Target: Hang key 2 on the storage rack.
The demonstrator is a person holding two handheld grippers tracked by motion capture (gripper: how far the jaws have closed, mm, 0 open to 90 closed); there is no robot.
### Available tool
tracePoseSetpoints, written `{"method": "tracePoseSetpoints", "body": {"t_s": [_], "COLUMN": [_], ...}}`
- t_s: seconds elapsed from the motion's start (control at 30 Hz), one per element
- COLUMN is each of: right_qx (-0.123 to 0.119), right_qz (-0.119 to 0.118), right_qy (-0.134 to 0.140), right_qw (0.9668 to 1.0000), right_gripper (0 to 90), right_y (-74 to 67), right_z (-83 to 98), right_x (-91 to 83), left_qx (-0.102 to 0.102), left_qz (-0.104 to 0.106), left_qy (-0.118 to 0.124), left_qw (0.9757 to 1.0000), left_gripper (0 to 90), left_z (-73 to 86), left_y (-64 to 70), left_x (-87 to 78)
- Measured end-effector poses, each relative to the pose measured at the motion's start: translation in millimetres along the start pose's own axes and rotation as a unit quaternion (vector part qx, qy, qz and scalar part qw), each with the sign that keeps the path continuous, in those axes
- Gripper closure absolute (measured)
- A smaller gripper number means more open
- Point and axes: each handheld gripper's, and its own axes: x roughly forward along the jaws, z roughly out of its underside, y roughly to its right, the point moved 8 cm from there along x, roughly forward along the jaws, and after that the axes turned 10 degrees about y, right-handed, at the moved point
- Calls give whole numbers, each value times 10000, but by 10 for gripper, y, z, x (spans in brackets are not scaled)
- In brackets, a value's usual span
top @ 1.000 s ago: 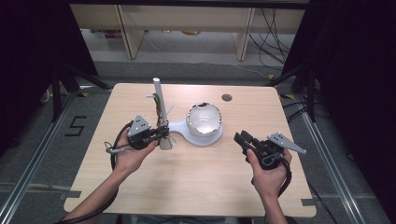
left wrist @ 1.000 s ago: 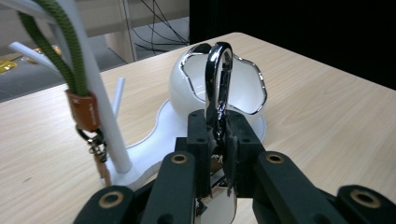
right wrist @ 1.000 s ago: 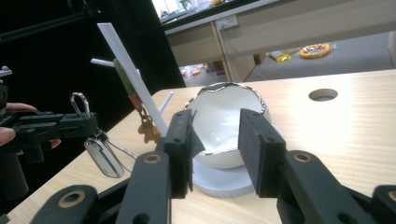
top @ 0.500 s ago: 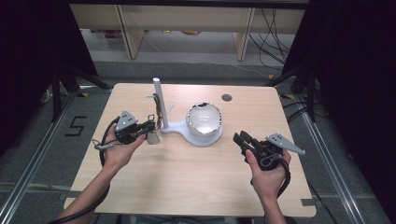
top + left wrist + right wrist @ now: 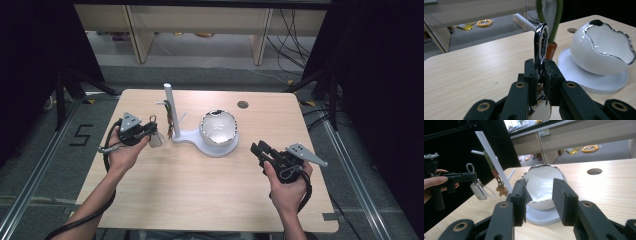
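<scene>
My left gripper (image 5: 150, 131) is shut on a silver carabiner (image 5: 541, 42), held upright just left of the white stand post (image 5: 170, 107). A shiny silver tag (image 5: 156, 140) dangles under the jaws. A green strap (image 5: 489, 160) with an orange end hangs from a peg on the post. The white bowl (image 5: 218, 128) with a wavy silver rim sits on the stand's round base (image 5: 200, 145). My right gripper (image 5: 258, 149) hovers right of the bowl, pointing at it; its jaws have just been opening and nothing is between them.
A round hole (image 5: 243, 104) is cut in the wooden table (image 5: 200, 190) behind the bowl. Shelving and cables stand beyond the far edge. Dark frame legs flank both sides.
My left gripper has drawn leftward away from the stand post, carrying the carabiner and tag. The right hand has stayed put.
</scene>
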Motion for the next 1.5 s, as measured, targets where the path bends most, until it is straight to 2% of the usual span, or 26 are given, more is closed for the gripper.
{"method": "tracePoseSetpoints", "body": {"t_s": [0.33,0.4,0.43,0.47,0.5,0.73,0.8,0.93,1.13,1.17,1.2,1.23,1.27,1.43,1.5], "right_qx": [-50,-33,103,103,-63,-45,-60,-19,-26,127,127,-55,19,-57,24], "right_qz": [22,18,46,46,11,1,0,-4,6,20,20,4,-6,5,-5], "right_qy": [31,17,14,14,35,31,52,41,42,8,8,60,43,51,33], "right_qw": [10000,10000,9999,9999,10000,10000,10000,10000,10000,9999,9999,10000,10000,10000,10000], "right_gripper": [640,640,640,640,640,639,639,639,638,638,638,639,638,638,637], "right_y": [7,5,-14,-14,4,-6,-2,-9,-1,-23,-23,8,-3,13,0], "right_z": [-5,-2,4,4,-2,-7,-7,-12,-13,-7,-7,-18,-15,-16,-12], "right_x": [-2,-5,-7,-7,0,-6,-3,-8,-11,-21,-21,-14,-15,-14,-17], "left_qx": [65,116,185,185,242,331,413,441,633,661,664,660,673,690,692], "left_qz": [-182,-209,-251,-251,-311,-452,-506,-551,-620,-637,-650,-672,-678,-722,-740], "left_qy": [74,91,86,86,76,49,39,51,64,64,76,71,69,85,72], "left_qw": [9998,9997,9995,9995,9992,9984,9979,9975,9960,9958,9956,9955,9954,9950,9948], "left_gripper": [812,812,811,812,812,811,811,811,811,811,811,811,811,811,811], "left_z": [-49,-60,-67,-67,-68,-59,-56,-62,-83,-85,-86,-81,-79,-71,-68], "left_y": [-107,-113,-129,-129,-151,-213,-242,-256,-253,-254,-253,-254,-255,-262,-267], "left_x": [196,239,276,276,317,443,503,559,663,676,689,710,719,752,756]}}
